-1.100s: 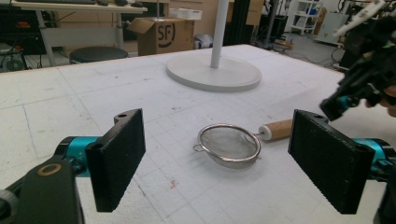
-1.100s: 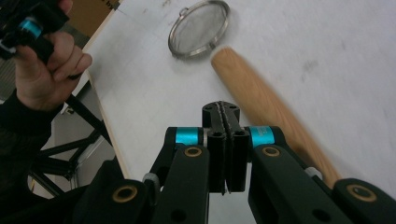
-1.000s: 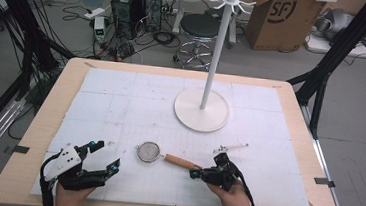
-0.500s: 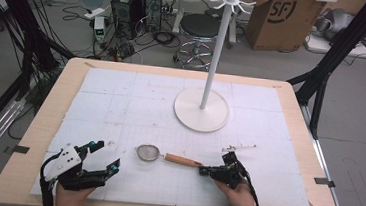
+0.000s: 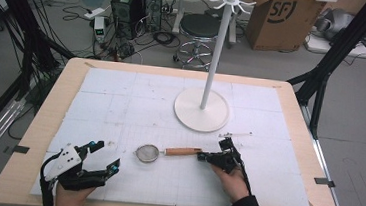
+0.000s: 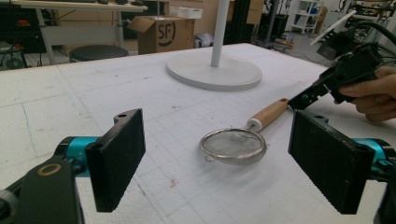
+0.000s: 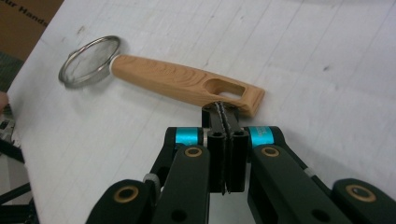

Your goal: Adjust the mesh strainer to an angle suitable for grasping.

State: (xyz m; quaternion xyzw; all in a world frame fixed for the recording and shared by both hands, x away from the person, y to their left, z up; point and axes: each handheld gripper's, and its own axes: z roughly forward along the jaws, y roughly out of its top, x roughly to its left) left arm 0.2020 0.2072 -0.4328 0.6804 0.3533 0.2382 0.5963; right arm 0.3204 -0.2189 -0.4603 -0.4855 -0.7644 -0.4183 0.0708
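A small mesh strainer (image 5: 147, 153) with a wooden handle (image 5: 182, 151) lies on the white foam board (image 5: 121, 102). My right gripper (image 5: 201, 157) is shut, and its tips meet the handle's free end. In the right gripper view the pads (image 7: 219, 109) press flat together beside the slot in the handle (image 7: 177, 79), with nothing between them. My left gripper (image 5: 106, 155) rests open near the front left of the board. In the left gripper view its wide-apart jaws (image 6: 215, 119) frame the strainer (image 6: 233, 144) from a distance, and the right gripper (image 6: 299, 99) shows beyond.
A white hook stand (image 5: 218, 51) rises from a round base (image 5: 201, 109) at the middle back of the board. A thin rod (image 5: 236, 134) lies just in front of the base. Chairs, boxes and cables stand on the floor beyond the table.
The right hand has shifted farther up the table, and the handle's free end has swung slightly away from the person with it. The left gripper has stayed where it was.
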